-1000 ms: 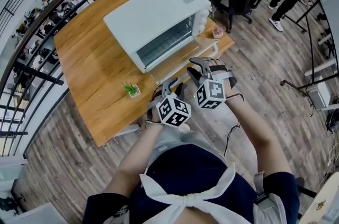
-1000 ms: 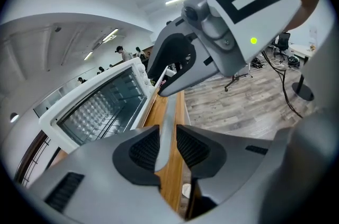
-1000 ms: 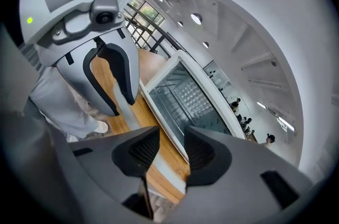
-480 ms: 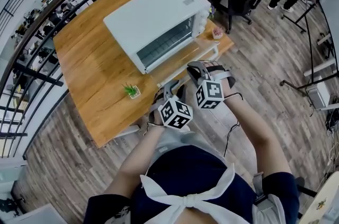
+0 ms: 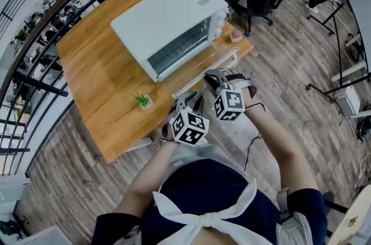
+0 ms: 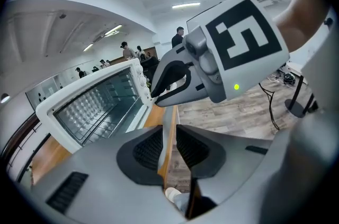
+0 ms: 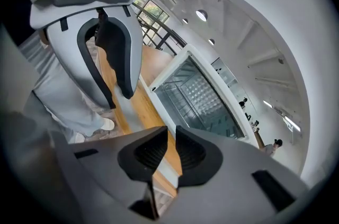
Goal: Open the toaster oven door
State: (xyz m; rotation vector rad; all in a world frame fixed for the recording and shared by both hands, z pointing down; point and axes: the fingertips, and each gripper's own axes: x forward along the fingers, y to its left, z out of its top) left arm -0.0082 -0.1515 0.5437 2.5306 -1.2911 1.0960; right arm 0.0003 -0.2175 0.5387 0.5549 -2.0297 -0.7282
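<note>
Standing at the far right of the wooden table (image 5: 98,81), the white toaster oven (image 5: 168,18) has its glass door (image 5: 200,61) dropped flat toward the near side. The door's white handle (image 5: 226,58) lies along the near table edge. Left gripper (image 5: 186,102) and right gripper (image 5: 211,80) sit side by side, jaws clamped on the handle. A small potted plant (image 5: 143,99) stands left of them

**Navy top, white tie, grey tools**

The person wears a dark navy short-sleeved top (image 5: 197,180) with a white cloth (image 5: 204,216) knotted in front. The grey left gripper (image 5: 186,98) and right gripper (image 5: 212,77) each carry a black-and-white marker cube (image 5: 189,127). Their pads (image 6: 148,149) are black and ribbed. A thin black cable (image 5: 255,142) trails from the right one.
</note>
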